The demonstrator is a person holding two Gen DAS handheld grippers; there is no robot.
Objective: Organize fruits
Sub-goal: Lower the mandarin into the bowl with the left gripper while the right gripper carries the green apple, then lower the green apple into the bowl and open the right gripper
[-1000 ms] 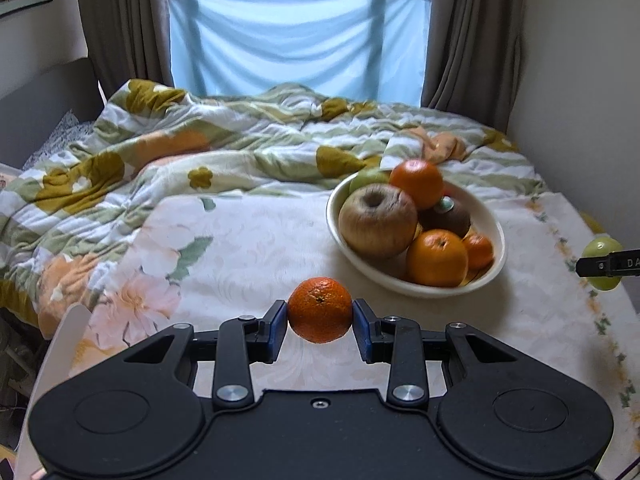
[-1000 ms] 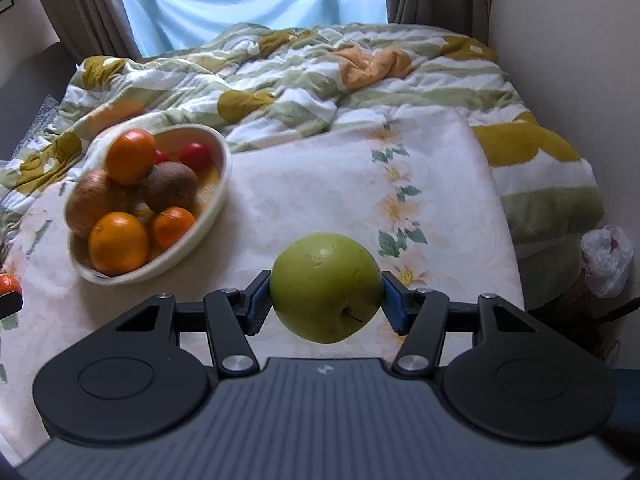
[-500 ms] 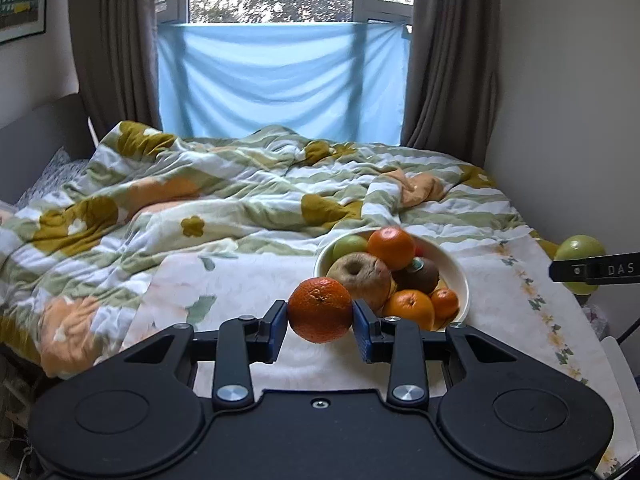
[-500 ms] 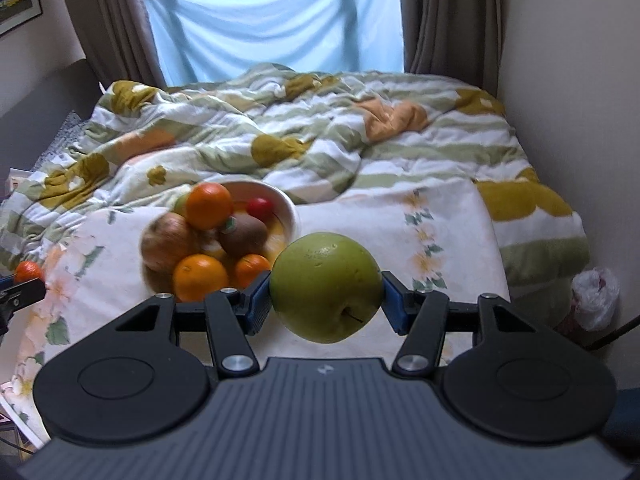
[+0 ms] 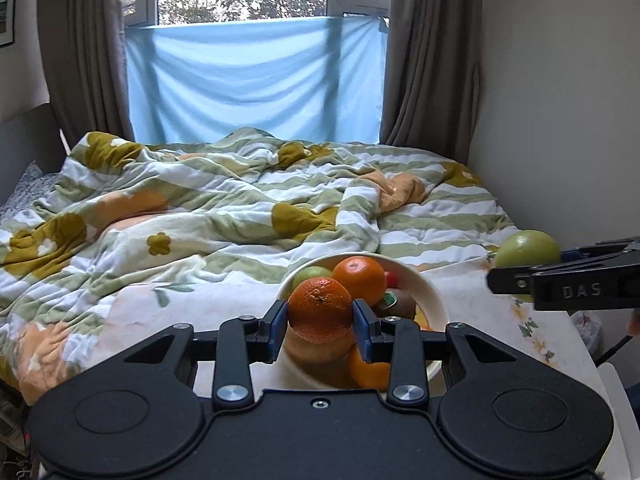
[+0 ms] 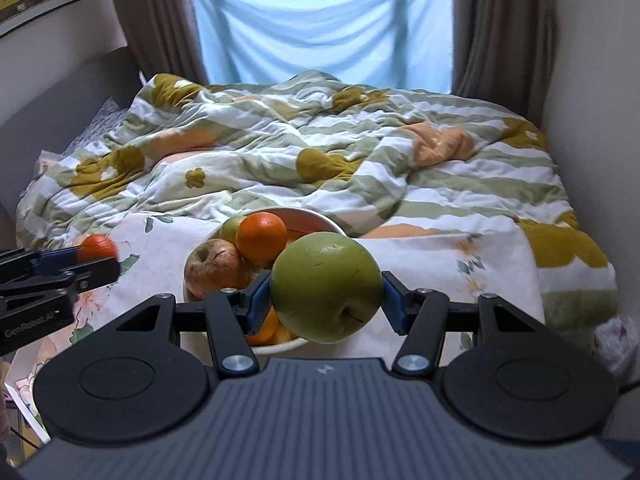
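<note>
Round white ceramic bowl [image 6: 320,216] of fruit sits lower centre, its front hidden by both grippers. Large green apple [image 6: 326,286] is clamped in right gripper [image 6: 325,300]; small orange mandarin [image 5: 320,308] is pinched in left gripper [image 5: 320,330].

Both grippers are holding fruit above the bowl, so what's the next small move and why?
Probably lower the left gripper with its small orange toward the white bowl, since the pads clamp it right over the piled fruit. The right gripper holds the green apple off to the side, so it can wait.
</note>
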